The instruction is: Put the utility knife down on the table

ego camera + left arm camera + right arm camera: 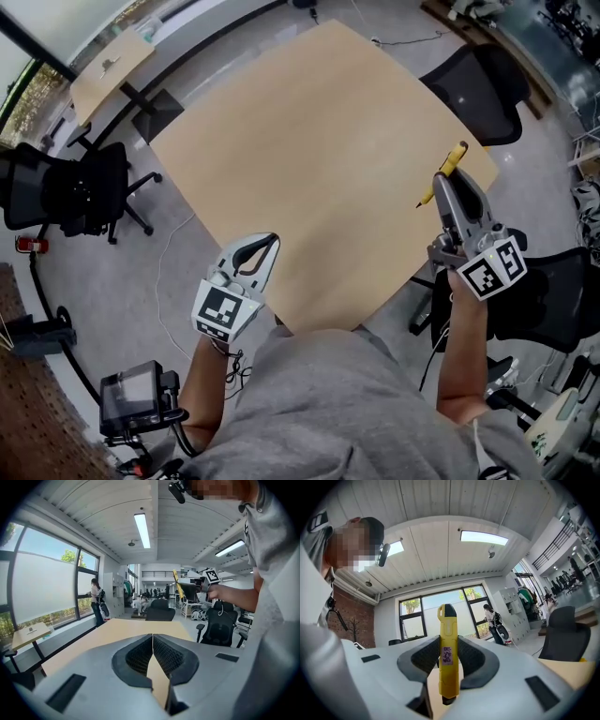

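Knife (pixel 446 658) is clamped in my R gripper (pixel 454 190), jaws shut on the yellow body abt midway, w/ a small purple label (pixel 446 655) facing the cam. It's up in the air, not on the table (pixel 319 150). From the head view it hangs over the table's right edge, one end sticking out past the jaw tips. The R gripper view looks up past it at ceiling lights (pixel 483 537) + windows (pixel 440 611), so the thing's angled upward. My L gripper (pixel 266 247) is over the table's near-left edge, jaw tips pressed together, empty, pointing out across the light wood top. Black chair (pixel 483 89) sits by the far right edge, 2nd chair (pixel 66 187) is off to the left on the floor, well apart from the table. Someone (pixel 96 603) stands by the windows way back, too small to say more tbh.
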The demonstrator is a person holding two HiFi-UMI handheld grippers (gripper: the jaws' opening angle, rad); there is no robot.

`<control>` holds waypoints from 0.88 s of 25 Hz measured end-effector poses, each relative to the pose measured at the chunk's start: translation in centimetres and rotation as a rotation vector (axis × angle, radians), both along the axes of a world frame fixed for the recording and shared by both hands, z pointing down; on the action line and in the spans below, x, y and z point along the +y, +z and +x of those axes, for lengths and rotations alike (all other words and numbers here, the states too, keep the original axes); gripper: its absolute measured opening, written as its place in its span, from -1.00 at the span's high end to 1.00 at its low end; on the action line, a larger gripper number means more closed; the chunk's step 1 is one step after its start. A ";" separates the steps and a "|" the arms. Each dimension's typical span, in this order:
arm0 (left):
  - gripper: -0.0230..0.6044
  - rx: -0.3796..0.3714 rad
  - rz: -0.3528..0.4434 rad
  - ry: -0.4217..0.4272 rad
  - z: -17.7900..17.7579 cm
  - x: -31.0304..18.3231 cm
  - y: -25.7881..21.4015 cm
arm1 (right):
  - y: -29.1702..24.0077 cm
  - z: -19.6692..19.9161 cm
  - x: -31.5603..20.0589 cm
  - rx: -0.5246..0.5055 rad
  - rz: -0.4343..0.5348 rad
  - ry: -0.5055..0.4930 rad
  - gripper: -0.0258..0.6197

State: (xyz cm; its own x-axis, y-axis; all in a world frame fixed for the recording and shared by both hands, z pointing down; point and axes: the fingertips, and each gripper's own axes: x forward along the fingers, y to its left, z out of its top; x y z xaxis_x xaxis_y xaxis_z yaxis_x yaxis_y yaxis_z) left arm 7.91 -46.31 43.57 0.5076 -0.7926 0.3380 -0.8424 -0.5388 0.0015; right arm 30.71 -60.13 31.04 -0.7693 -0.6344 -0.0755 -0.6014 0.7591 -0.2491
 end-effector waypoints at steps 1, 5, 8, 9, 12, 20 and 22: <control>0.91 -0.003 -0.005 -0.015 -0.2 -0.2 0.1 | 0.0 -0.3 -0.8 -0.002 -0.001 -0.013 0.55; 0.91 -0.017 -0.026 -0.064 -0.5 -1.8 0.2 | 0.1 -1.2 -4.3 -0.009 -0.007 -0.066 0.55; 0.91 -0.030 -0.027 -0.072 0.1 -3.4 -0.1 | 0.2 -1.2 -6.8 -0.007 -0.004 -0.090 0.55; 0.91 -0.033 -0.022 -0.070 0.3 -3.8 -0.2 | 0.3 -1.3 -7.5 -0.005 -0.002 -0.095 0.55; 0.91 -0.041 -0.027 -0.086 -0.6 -5.1 0.5 | 2.3 -3.3 -10.4 0.004 -0.012 -0.123 0.55; 0.91 -0.074 -0.066 -0.046 -3.9 -7.6 6.0 | 7.6 -9.5 -15.9 0.070 -0.013 -0.134 0.55; 0.91 -0.064 -0.071 -0.029 -4.2 -8.2 6.6 | 8.0 -10.7 -16.8 0.085 -0.020 -0.137 0.55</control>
